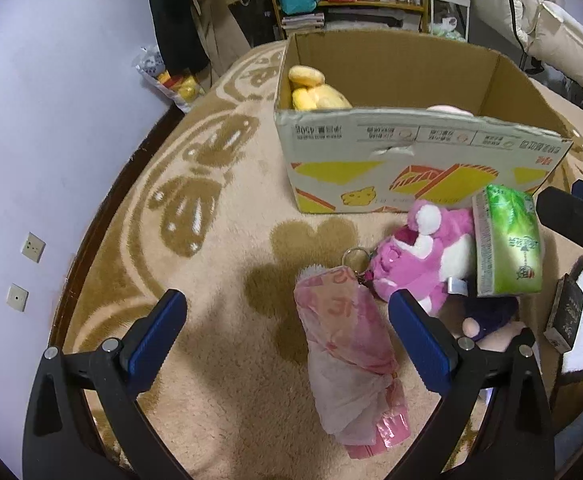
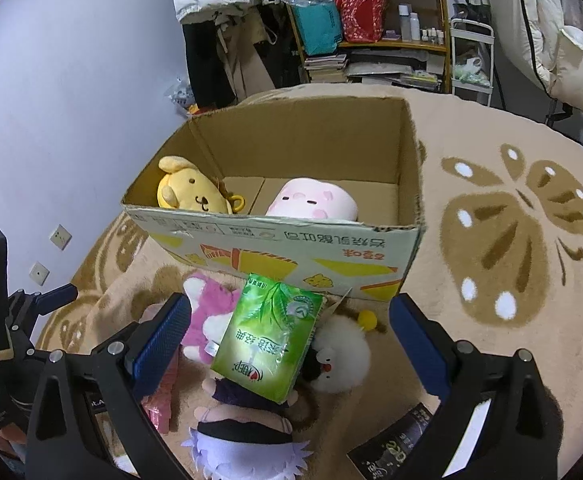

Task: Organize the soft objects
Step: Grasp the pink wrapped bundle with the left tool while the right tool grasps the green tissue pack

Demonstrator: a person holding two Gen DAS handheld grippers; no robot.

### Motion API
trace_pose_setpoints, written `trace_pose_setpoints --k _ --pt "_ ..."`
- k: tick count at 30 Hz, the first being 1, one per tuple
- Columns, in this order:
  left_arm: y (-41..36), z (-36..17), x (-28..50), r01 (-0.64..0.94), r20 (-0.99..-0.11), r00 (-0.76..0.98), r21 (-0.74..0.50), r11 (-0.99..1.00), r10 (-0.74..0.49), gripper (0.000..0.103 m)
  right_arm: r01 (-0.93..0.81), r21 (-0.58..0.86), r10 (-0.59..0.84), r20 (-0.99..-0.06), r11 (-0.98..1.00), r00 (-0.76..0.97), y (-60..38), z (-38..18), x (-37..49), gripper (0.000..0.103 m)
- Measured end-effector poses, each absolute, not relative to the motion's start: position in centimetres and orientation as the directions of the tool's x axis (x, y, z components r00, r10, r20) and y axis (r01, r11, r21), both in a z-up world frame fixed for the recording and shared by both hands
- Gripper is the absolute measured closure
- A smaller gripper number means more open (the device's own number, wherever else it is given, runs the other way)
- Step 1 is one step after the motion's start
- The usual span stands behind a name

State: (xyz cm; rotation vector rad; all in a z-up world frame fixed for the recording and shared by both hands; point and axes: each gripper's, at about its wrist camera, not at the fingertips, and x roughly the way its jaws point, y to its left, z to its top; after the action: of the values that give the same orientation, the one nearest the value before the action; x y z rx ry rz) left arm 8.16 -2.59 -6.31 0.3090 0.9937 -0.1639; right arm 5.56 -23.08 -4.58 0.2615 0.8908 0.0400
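Partly done, by the look of it: yellow plush (image 2: pixel 195 194) and pink plush (image 2: pixel 313 202) already in the cardboard box (image 2: pixel 275 240), with pink bag (image 1: pixel 351 356), magenta bear (image 1: pixel 419 252), green tissue pack (image 2: pixel 267 336), white plush (image 2: pixel 343 356) and purple-haired doll (image 2: pixel 247 440) left on the rug. Left claw (image 1: pixel 287 340) wide open, empty, straddling the pink bag; right claw (image 2: pixel 291 344) wide open, empty, over the tissue pack. Box contents and white plush clear only from the right wrist; whole pink bag only from the left.

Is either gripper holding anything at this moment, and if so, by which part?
Nothing is held. The left gripper is open over the pink bag; the right gripper is open around the green tissue pack, not touching it.
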Motion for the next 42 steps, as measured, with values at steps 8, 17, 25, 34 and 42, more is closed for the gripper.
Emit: trace_pose_setpoints --k 8,17,25,34,42 --pt "-3.1 -8.0 9.0 0.304 -0.877 0.481 0.175 0.937 0.007 0.003 0.063 0.226 0.145 -0.790 0.972 0.595 -22.4 -6.3 6.6 0.000" --pt "-3.2 -9.6 9.1 0.328 -0.903 0.430 0.150 0.933 -0.006 0.003 0.057 0.206 0.139 -0.815 0.977 0.562 -21.8 -8.0 7.3 0.000" --pt "-3.9 -11.1 9.3 0.348 -0.919 0.395 0.160 0.924 0.010 0.003 0.071 0.170 0.101 -0.820 0.983 0.563 -21.7 -8.5 7.5 0.000" --pt "-4.6 -12.4 9.5 0.370 -0.935 0.354 0.155 0.916 0.015 0.016 0.071 0.177 0.109 -0.826 0.982 0.553 -21.8 -8.9 7.7 0.000" --pt "-5.1 -12.3 8.8 0.392 -0.947 0.317 0.089 0.916 -0.044 0.044 0.073 0.154 0.090 -0.833 0.985 0.546 -21.2 -9.2 7.6 0.000"
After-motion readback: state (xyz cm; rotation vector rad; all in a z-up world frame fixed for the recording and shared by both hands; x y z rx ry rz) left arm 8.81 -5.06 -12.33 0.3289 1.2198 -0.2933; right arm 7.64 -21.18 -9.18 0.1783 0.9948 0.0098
